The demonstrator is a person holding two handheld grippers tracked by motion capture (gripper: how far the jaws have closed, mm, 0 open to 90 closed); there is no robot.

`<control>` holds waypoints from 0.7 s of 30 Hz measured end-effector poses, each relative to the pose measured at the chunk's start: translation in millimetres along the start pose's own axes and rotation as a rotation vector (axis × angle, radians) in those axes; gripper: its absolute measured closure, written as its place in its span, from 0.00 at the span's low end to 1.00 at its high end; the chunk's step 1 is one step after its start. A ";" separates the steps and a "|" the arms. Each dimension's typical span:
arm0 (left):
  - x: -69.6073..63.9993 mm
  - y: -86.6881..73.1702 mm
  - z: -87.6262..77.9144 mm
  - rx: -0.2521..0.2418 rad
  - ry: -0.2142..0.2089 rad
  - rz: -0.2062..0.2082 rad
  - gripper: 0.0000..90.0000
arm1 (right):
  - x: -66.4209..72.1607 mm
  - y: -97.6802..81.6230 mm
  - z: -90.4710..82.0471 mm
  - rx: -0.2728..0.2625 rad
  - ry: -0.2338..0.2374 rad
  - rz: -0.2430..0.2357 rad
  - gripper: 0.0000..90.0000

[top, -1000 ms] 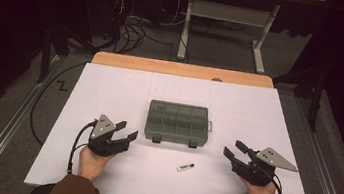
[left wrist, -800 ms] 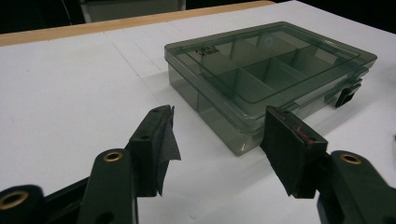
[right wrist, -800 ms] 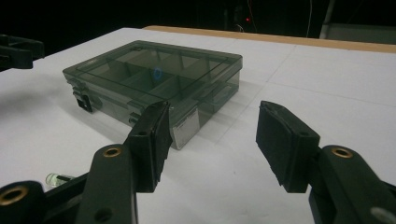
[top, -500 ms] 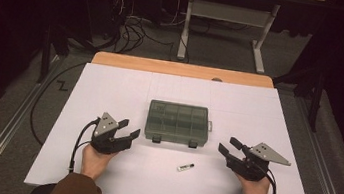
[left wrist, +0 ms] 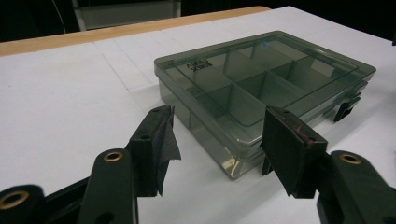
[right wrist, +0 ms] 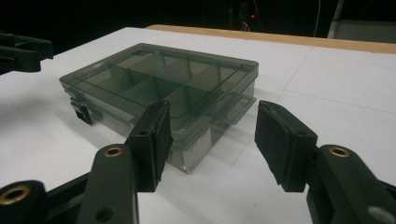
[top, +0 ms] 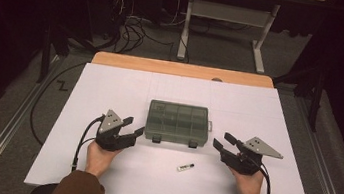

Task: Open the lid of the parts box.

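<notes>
The flat, smoky-green clear plastic compartment box [top: 177, 123] lies shut at the white table's [top: 111, 84] centre. The left gripper [top: 129, 128] at its eight o'clock and the right gripper [top: 222, 140] at four o'clock stand spread, holding nothing. The high view alone shows a small white-and-black tube [top: 185, 167] at six o'clock. The gripper views reveal the box's dividers; its lid lettering is unreadable.
</notes>
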State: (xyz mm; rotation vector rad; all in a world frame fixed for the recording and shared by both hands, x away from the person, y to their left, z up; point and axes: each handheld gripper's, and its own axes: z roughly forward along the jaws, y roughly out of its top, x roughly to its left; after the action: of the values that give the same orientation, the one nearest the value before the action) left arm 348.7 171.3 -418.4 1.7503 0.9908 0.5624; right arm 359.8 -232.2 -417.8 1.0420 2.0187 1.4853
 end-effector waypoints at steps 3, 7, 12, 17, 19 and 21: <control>-1.2 2.2 2.6 0.004 -0.005 0.002 0.48 | 0.8 2.0 2.5 0.004 -0.002 0.004 0.53; -0.3 7.1 6.6 0.017 -0.009 -0.020 0.49 | 1.2 3.8 4.9 0.024 -0.004 -0.002 0.55; 0.5 16.3 9.4 0.080 -0.028 -0.033 0.52 | -2.6 10.9 8.9 0.100 0.010 0.028 0.61; 0.5 20.2 10.9 0.143 -0.030 -0.025 0.56 | -3.5 17.8 13.3 0.182 0.022 0.020 0.67; 0.9 23.2 12.6 0.189 -0.025 -0.005 0.59 | -4.6 19.7 14.4 0.213 0.031 0.019 0.70; 2.6 25.3 13.7 0.220 -0.036 -0.008 0.61 | -5.9 21.8 15.2 0.242 0.032 0.017 0.73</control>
State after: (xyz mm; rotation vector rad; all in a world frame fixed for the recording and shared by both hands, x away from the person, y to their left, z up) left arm 369.6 162.2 -400.5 1.9421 1.0668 0.4280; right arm 381.3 -224.2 -403.0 1.1364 2.2599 1.2966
